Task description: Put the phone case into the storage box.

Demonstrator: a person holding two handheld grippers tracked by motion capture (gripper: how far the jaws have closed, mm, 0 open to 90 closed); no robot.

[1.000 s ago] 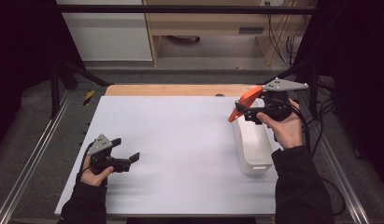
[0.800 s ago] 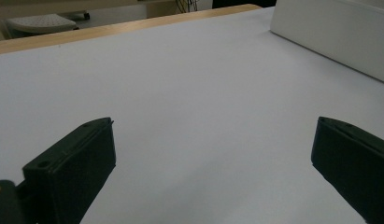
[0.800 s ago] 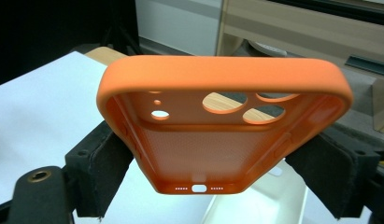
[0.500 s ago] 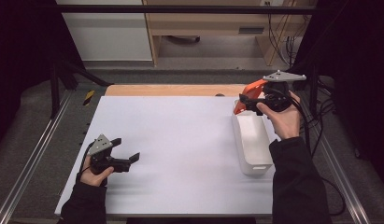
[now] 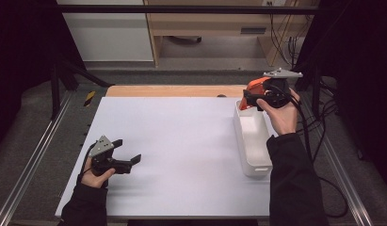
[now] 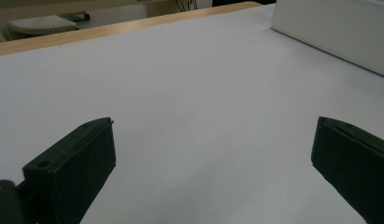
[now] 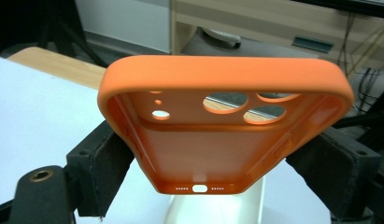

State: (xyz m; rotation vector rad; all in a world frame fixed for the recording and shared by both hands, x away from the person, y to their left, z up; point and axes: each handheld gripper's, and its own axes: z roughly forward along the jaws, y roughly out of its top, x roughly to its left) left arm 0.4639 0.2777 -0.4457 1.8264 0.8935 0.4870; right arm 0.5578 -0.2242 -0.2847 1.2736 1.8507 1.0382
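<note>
My right gripper [image 5: 248, 98] is shut on an orange phone case [image 5: 252, 88], held in the air over the far end of a long white tray [image 5: 240, 136] at the table's right side. In the right gripper view the orange phone case [image 7: 217, 140] faces me with its hollow side and camera holes, the black pads [image 7: 103, 161] pressing its two long edges, the white tray [image 7: 217, 207] below. My left gripper [image 5: 128, 149] rests low at the near left of the white table, open. In the left gripper view, the left gripper [image 6: 213, 158] has nothing between its jaws.
A wooden strip [image 5: 172, 90] runs along the table's far edge. The tray's white wall [image 6: 330, 28] lies far ahead of the left gripper. Cables [image 5: 323, 113] hang at the right. A yellow-and-black object [image 5: 89, 98] lies off the table's far left corner.
My right gripper has carried the orange case away from me and slightly to the right, to above the tray's far end. The left gripper has stayed where it was.
</note>
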